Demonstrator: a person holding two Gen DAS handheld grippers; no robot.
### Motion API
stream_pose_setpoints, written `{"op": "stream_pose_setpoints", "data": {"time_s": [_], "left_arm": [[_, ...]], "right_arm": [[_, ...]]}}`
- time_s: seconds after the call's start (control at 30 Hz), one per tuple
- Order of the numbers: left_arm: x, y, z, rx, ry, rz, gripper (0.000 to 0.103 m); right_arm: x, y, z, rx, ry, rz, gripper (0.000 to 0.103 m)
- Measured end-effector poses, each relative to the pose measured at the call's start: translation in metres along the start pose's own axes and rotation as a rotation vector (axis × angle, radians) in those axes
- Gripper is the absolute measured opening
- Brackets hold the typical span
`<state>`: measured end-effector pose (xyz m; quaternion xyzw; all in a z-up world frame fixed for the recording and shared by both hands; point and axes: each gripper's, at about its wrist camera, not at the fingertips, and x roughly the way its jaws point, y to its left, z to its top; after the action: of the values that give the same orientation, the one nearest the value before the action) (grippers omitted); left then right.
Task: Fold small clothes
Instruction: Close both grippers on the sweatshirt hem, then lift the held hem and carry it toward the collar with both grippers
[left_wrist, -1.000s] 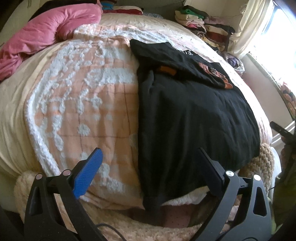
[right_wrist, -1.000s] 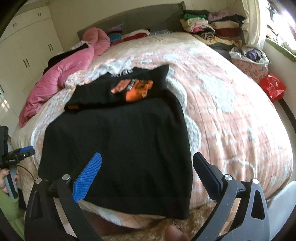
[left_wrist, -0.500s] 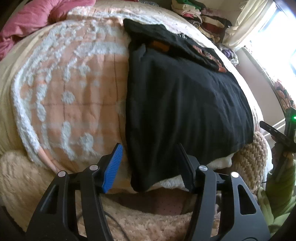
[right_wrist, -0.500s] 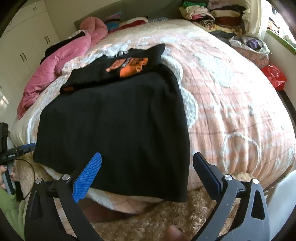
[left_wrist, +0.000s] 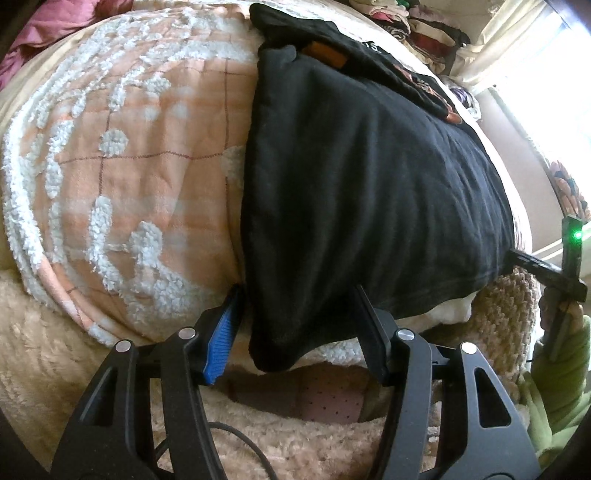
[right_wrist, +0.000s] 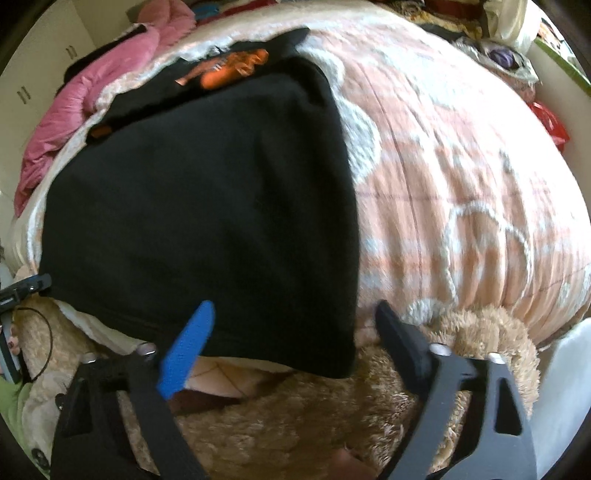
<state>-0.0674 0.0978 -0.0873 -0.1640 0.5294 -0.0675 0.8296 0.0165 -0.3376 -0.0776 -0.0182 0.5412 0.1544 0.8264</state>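
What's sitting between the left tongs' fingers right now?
The near corner of the black shirt hangs between the left tongs, as the left wrist view shows.

Bed covered by a peach quilt (left_wrist: 140, 155) with white fleecy patterns, black garment (left_wrist: 369, 192) spread flat over its near edge, folded black shirt with orange print (right_wrist: 221, 70) behind it, pink duvet (right_wrist: 92, 96) bunched at the far side

Peach quilt (left_wrist: 122, 147) with white fleecy pattern covers the bed. Tan shaggy blanket (right_wrist: 295, 413) bunched along its near edge. Pink duvet (right_wrist: 85, 99) heaped at far left. Stack of folded clothes (left_wrist: 417, 26) at the far end, near the cream curtain (left_wrist: 517, 44). Red bag (right_wrist: 550, 122) off right side. White cupboard doors (right_wrist: 40, 66) behind.
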Motion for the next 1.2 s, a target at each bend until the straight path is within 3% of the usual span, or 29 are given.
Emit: {"op": "stream_pose_setpoints", "data": {"time_s": [0.07, 0.17, 0.33, 0.5, 0.6, 0.67, 0.73, 0.97, 1.2], "left_arm": [[0.0, 0.001, 0.0, -0.002, -0.001, -0.001, 0.05], [0.001, 0.001, 0.001, -0.002, -0.001, -0.002, 0.05], [0.004, -0.002, 0.001, 0.005, -0.007, 0.016, 0.05], [0.006, -0.007, 0.001, 0.024, -0.013, 0.05, 0.046], [0.001, -0.007, 0.002, 0.017, -0.023, 0.043, 0.03], [-0.005, -0.006, 0.004, 0.011, -0.032, 0.016, 0.012], [-0.01, -0.01, 0.005, 0.023, -0.046, 0.005, 0.005], [-0.048, -0.016, 0.016, 0.032, -0.178, -0.056, 0.003], [-0.074, -0.008, 0.03, 0.019, -0.259, -0.061, 0.002]], "right_arm": [[0.004, -0.005, -0.002, 0.011, 0.003, 0.007, 0.075], [0.001, -0.006, -0.006, -0.013, -0.012, -0.003, 0.057], [-0.009, -0.013, -0.013, -0.002, -0.061, 0.084, 0.013], [-0.017, -0.009, -0.013, -0.02, -0.092, 0.089, 0.009], [-0.025, -0.006, -0.011, -0.018, -0.131, 0.119, 0.008], [-0.034, -0.007, -0.01, -0.015, -0.162, 0.144, 0.007], [-0.043, -0.008, -0.009, -0.008, -0.192, 0.167, 0.007], [-0.072, -0.016, -0.001, 0.027, -0.302, 0.229, 0.007], [-0.102, -0.016, 0.011, 0.017, -0.409, 0.207, 0.007]]}}
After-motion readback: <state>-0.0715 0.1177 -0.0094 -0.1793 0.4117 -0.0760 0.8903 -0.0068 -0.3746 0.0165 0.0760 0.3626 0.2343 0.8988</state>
